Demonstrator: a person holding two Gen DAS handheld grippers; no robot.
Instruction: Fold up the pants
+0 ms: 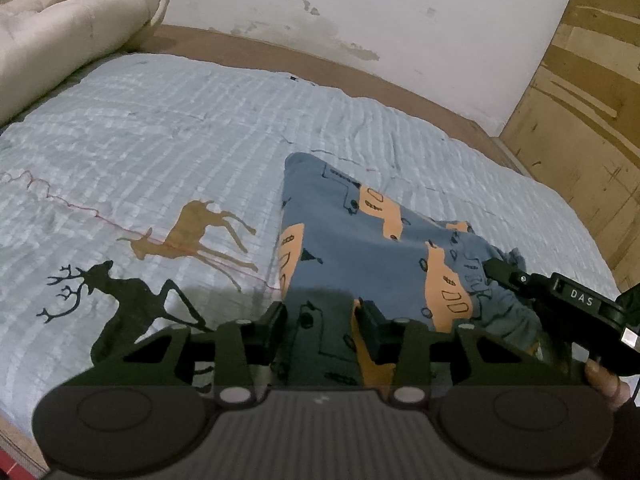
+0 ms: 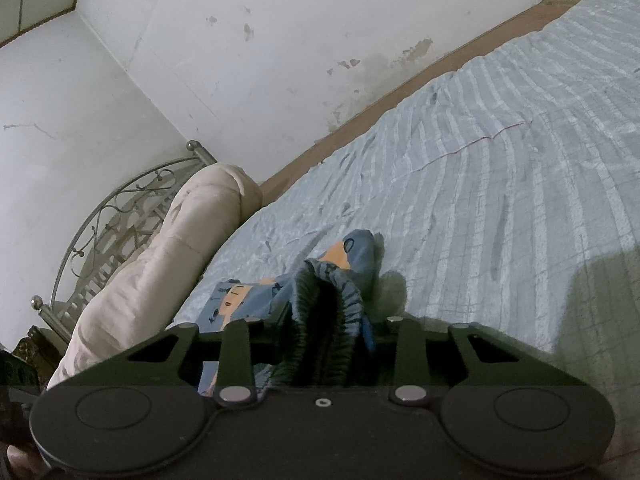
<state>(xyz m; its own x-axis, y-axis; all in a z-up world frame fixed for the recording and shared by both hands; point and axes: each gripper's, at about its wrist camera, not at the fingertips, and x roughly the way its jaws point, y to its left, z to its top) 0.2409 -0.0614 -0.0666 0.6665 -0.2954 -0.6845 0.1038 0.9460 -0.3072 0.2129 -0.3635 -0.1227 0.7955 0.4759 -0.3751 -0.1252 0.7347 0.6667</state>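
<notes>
The pants (image 1: 360,240) are blue with orange car prints and lie on the light blue bedspread (image 1: 160,140). In the left wrist view my left gripper (image 1: 322,322) holds the near edge of the pants between its fingers. My right gripper (image 1: 504,270) shows at the right, clamped on the bunched waist end. In the right wrist view my right gripper (image 2: 326,320) is shut on the ribbed waistband (image 2: 320,300), which stands up between the fingers; the rest of the pants (image 2: 240,296) trails to the left on the bed.
A rolled cream quilt (image 1: 68,28) lies at the head of the bed, by a metal headboard (image 2: 120,220). A white wall (image 1: 360,12) runs along the far side, and a wooden panel (image 1: 580,120) stands at the right. Deer prints (image 1: 192,228) mark the bedspread.
</notes>
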